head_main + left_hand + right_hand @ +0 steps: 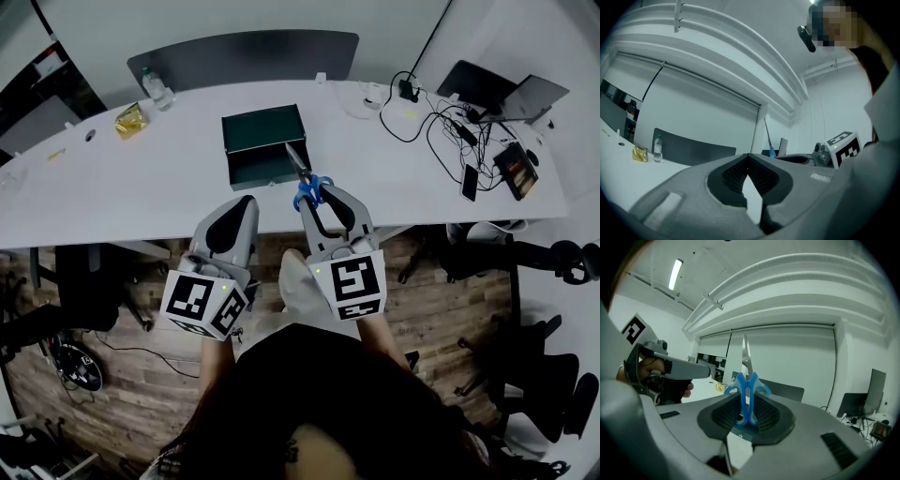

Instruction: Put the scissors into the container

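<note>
- Your right gripper [315, 194] clamps the scissors [305, 180] by their blue handles, blades pointing away from you, close to the green container [262, 141] on the table [141, 187].
- Your left gripper [246, 202] has its jaws pressed together, with nothing between them.

Blue scissors [307, 181], blades shut; dark-green container [264, 141] nearby.

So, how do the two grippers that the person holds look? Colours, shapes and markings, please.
Both are alike. The left gripper and the right gripper have grey curved shells with two tapering jaws, lined with black ribbed pads. At the rear of each sits a white cube with black square markers, and a small green light glows on it. I see no cables on them.
</note>
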Demonstrator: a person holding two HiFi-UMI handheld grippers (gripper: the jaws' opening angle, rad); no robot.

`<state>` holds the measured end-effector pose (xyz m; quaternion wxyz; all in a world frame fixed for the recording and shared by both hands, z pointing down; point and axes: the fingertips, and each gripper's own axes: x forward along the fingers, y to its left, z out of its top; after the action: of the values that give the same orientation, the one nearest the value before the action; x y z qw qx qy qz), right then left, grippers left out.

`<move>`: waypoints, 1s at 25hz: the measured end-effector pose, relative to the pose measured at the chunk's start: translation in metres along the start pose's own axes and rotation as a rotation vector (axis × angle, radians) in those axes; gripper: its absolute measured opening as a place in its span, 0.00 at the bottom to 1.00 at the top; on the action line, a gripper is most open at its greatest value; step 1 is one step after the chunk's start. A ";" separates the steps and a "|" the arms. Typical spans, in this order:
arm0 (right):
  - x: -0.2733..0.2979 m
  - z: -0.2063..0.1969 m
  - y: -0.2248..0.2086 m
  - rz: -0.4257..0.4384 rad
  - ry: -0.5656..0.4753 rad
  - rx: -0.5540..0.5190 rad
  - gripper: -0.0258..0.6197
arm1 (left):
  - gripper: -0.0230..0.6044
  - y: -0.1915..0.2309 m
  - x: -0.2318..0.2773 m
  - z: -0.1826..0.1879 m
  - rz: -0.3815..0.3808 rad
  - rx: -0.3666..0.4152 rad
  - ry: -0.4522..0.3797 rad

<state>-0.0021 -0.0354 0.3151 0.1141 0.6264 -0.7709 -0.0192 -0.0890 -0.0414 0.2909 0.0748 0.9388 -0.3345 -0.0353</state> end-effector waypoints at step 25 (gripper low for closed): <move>0.120 -0.032 -0.047 0.123 0.110 -0.108 0.18 | 0.05 0.083 0.097 0.000 0.083 -0.003 0.038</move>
<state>0.0268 -0.1586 0.3566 0.1907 0.5709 -0.7984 -0.0194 -0.0658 -0.1667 0.3026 0.0841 0.9245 -0.3714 -0.0146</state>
